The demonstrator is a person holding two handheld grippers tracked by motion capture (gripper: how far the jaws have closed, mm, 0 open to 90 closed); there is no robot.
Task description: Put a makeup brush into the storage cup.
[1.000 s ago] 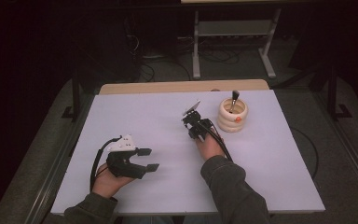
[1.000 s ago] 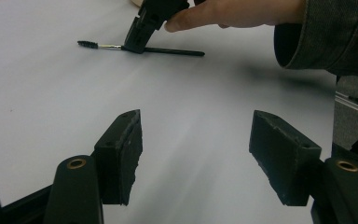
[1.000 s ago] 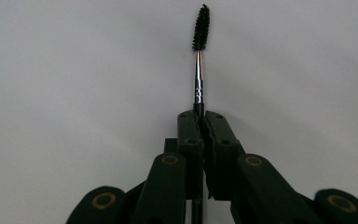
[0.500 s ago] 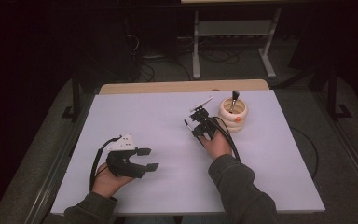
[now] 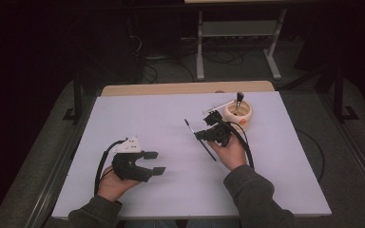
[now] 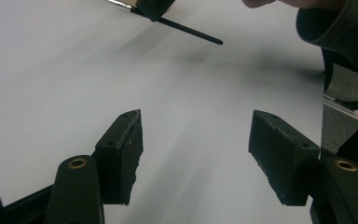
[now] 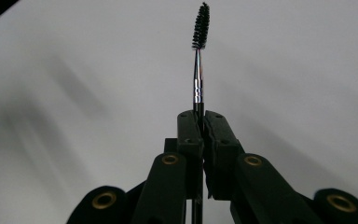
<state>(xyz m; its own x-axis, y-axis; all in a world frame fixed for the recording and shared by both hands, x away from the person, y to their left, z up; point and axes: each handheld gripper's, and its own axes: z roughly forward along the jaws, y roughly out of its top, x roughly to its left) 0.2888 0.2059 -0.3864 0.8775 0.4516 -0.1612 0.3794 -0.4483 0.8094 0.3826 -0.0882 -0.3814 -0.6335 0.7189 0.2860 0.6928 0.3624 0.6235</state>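
The right tongs [image 7: 200, 116] are pressed together, pinching a thin spoolie brush [image 7: 199, 56] by its handle; the bristle head sticks out beyond their tips. The left tongs [image 6: 196, 154] stand spread with nothing between them, above the white desk [image 5: 147, 118].

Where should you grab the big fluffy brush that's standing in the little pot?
Probably by the handle of the brush, just under its dark bristles, coming down from above. It stands nearly upright in the pot, so the pot's wall hides the lower handle and only the top part sticks out free to pinch.
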